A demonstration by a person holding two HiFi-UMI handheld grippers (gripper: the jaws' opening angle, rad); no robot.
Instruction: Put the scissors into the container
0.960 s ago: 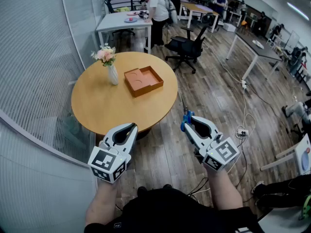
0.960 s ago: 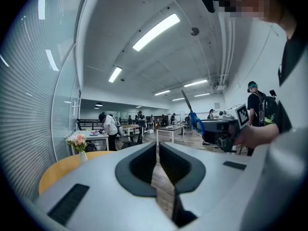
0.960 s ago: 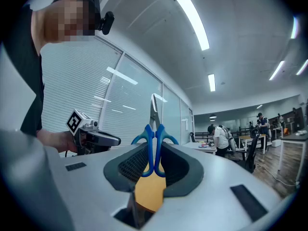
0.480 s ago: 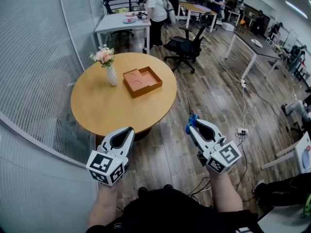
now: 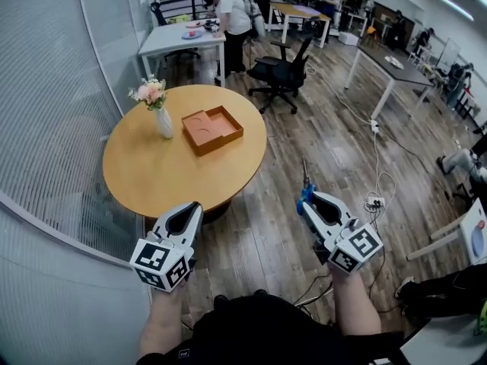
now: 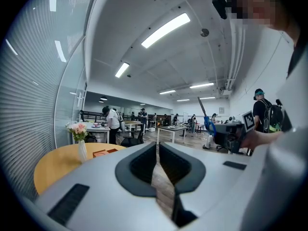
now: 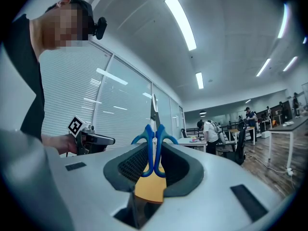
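Blue-handled metal scissors pinched at the handles by the white right gripper, blades up, lower right of head view. White left gripper pressed together, empty. Orange square compartmented container on round wooden table, upper left, well apart. Step, as judged: carry. Next calls for approaching the table and lowering over the container.

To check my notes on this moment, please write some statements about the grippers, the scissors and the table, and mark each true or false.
The right gripper holds the scissors by their blue handles. True.
The scissors lie in the container. False: they are off the table, in the gripper.
The left gripper is open. False: its jaws are together, empty.
A vase stands on the table near the container. True.
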